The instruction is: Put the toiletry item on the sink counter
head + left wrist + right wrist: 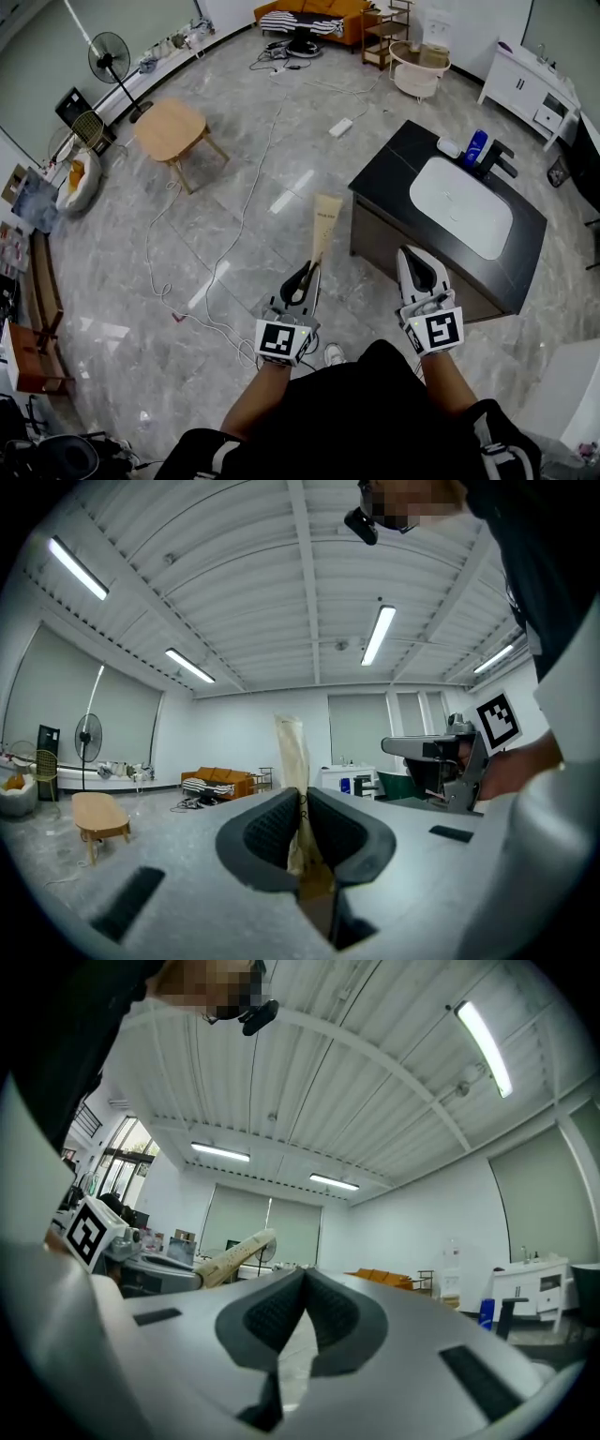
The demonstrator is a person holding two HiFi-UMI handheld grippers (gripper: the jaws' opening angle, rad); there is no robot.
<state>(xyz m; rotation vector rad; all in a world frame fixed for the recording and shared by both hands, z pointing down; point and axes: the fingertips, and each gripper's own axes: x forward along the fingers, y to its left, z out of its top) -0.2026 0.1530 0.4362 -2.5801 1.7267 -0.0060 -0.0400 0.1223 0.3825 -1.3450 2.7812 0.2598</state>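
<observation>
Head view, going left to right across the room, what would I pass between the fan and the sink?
Standing fan → small wooden table → cream tube → black sink counter

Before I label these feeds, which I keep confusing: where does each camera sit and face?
Head view: head-mounted, facing down at floor, sink counter; forearms, left gripper, right gripper show.
Left gripper view: along its jaws, shut on the tube; right hand shows.
Right gripper view: along its shut, empty jaws; torso overhead.
All share the tube.
</observation>
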